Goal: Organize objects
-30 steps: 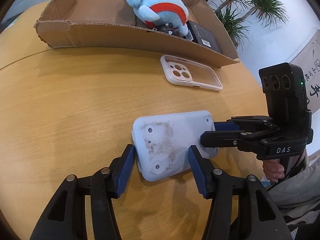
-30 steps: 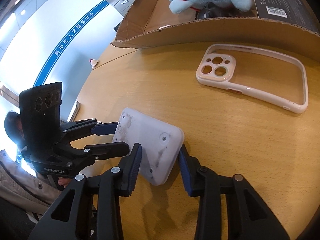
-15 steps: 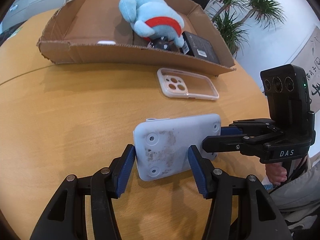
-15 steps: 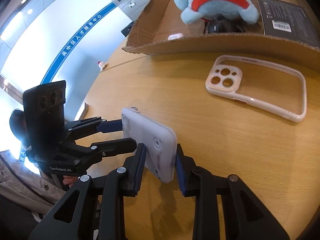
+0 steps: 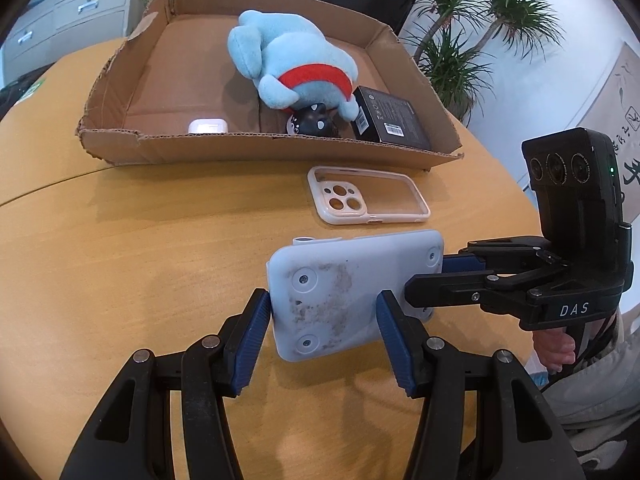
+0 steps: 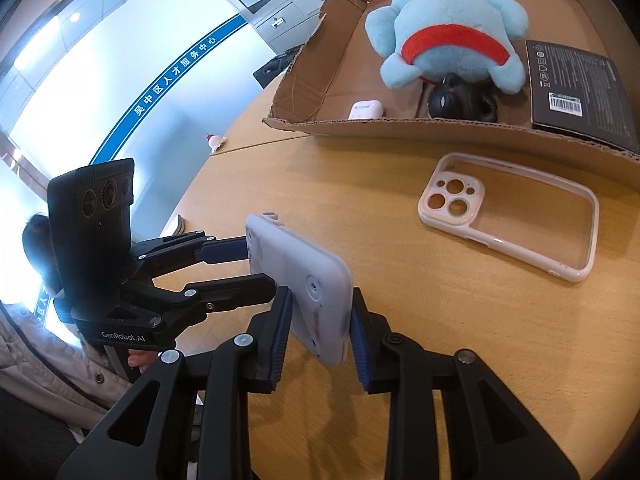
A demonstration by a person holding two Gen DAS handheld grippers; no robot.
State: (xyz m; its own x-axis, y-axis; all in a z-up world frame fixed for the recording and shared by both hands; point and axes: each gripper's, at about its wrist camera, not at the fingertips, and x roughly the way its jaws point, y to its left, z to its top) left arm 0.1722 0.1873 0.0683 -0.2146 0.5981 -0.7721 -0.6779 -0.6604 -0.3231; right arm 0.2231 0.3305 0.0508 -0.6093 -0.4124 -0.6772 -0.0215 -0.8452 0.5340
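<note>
Flat white rigid plastic slab with rounded corners and four screw bosses, grubby on its upturned face [image 5: 352, 292], is lifted off the round wooden bench [image 5: 120, 248], tilted up on edge. Looks stiff and fairly light, smooth sides so it could slip if the squeeze is loose; not fragile by the look of it. Best hold is across the thin dimension or the short width, near an end, which is how it is taken now.

Left gripper [image 5: 324, 332] fingers sit at medium spread on either side of the slab's near end, blue pads touching or just beside its edges; cannot tell if they press. Right gripper [image 6: 320, 328] fingers are narrow, clamped across the slab's thickness at its other end, and seem to carry it.

Clear phone case with white rim [image 5: 366, 200] lies flat on the bench beyond the slab, near the open cardboard box [image 5: 256, 148] holding a blue plush toy [image 5: 292, 68]
</note>
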